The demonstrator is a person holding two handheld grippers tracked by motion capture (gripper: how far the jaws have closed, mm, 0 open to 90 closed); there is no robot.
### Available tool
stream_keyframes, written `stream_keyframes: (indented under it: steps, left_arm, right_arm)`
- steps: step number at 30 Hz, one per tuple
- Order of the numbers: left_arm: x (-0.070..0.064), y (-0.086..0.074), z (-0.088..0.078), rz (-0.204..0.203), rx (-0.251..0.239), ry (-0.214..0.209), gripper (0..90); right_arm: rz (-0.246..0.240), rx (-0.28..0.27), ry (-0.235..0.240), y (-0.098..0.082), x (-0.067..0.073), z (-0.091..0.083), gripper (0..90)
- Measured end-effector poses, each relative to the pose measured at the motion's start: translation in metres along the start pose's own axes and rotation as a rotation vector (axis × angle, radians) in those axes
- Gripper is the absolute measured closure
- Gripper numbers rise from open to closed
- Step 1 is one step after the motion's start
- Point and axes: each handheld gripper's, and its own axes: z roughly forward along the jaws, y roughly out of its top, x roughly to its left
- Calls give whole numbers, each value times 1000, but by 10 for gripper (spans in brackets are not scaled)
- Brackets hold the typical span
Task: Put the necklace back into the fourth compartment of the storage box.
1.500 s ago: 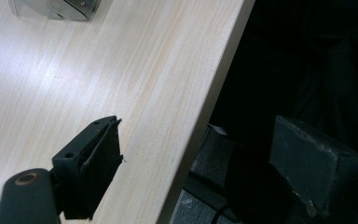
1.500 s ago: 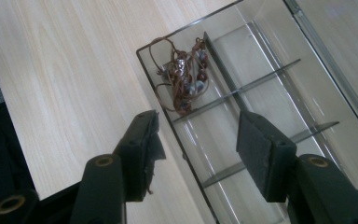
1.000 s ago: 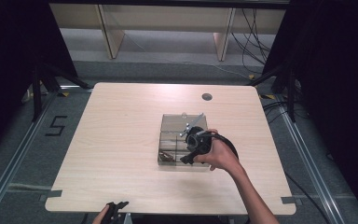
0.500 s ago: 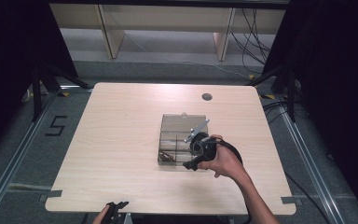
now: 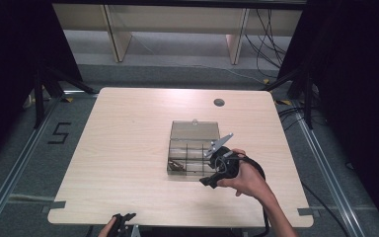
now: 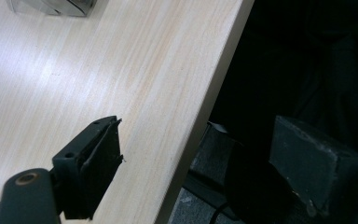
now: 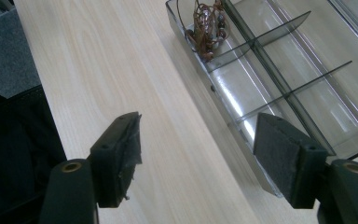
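A clear plastic compartment box [image 5: 193, 148] lies on the table with its lid folded back. A brown beaded string [image 5: 175, 166] sits in its front left compartment and appears as the beaded string [image 7: 207, 23] in the right gripper view. A hand holds my right gripper [image 5: 216, 172] at the box's front right corner. Its jaws have just been opening. In the right gripper view my right gripper [image 7: 200, 158] stands open, with the box [image 7: 279, 79] wall near the right pad and nothing pressed. My left gripper [image 6: 200, 172] is open over the table's front edge, and shows as the left gripper [image 5: 123, 221] in the high view.
The wooden table [image 5: 128, 148] has a round cable hole [image 5: 219, 102] at the back right. Black frames and cables stand on the floor around it. A shelf unit [image 5: 177, 19] runs behind the table.
My right gripper has drawn back from above the box toward its front right corner, and its jaws stand wider apart. The left gripper has stayed in place.
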Motion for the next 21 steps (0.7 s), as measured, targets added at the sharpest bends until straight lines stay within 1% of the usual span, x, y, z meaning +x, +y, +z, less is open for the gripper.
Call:
stream_keyframes:
  steps: [1,2,3,5,6,7,8,9,10,11,12,13,14,15,16,17,18,20,21]
  left_arm:
    - [0,0,0,-1,0,-1,158]
    - [1,1,-1,6,-3,11,158]
    - [1,1,-1,20,-4,10,158]
    - [1,1,-1,10,3,-5,158]
    - [2,0,-1,10,3,-1,158]
    - [1,1,-1,1,-2,-1,157]
    - [1,1,-2,10,4,5,158]
    - [1,0,-2,12,2,6,157]
    - [1,0,-2,7,7,9,157]
    - [1,0,-1,-3,-2,6,157]
    - [1,0,-1,5,7,3,157]
    - [1,0,-1,0,2,3,157]
    - [1,0,-1,2,5,6,157]
    - [0,0,0,-2,1,2,158]
    - [0,0,0,-1,1,3,157]
    - [1,0,0,4,1,7,157]
    - [1,0,-1,6,4,8,158]
    - [1,0,-1,2,4,7,157]
    - [1,1,-1,4,4,7,157]
  right_arm:
    - [1,-3,3,-1,0,0,317]
    - [-5,-17,-4,-3,0,-1,308]
    - [15,-19,0,-4,1,-1,303]
    - [22,-29,0,-9,5,-1,290]
    - [22,-29,0,-9,5,-1,290]
    - [26,-29,0,-10,5,-2,287]
    - [25,-39,-2,-12,6,-1,281]
    - [30,-41,-2,-13,7,-1,279]
    - [21,-44,4,-14,7,0,276]
    - [39,-42,9,-16,9,0,274]
    - [40,-42,11,-17,9,0,273]
    - [16,-60,3,-19,9,1,270]
    - [11,-70,7,-20,10,0,268]
    - [27,-67,-4,-22,11,0,266]
    - [20,-76,6,-24,12,-1,263]
    - [25,-88,3,-25,13,1,262]
    - [54,-73,-6,-30,16,-1,258]
    - [45,-80,-8,-32,16,-1,255]
    - [56,-88,8,-37,19,-2,254]
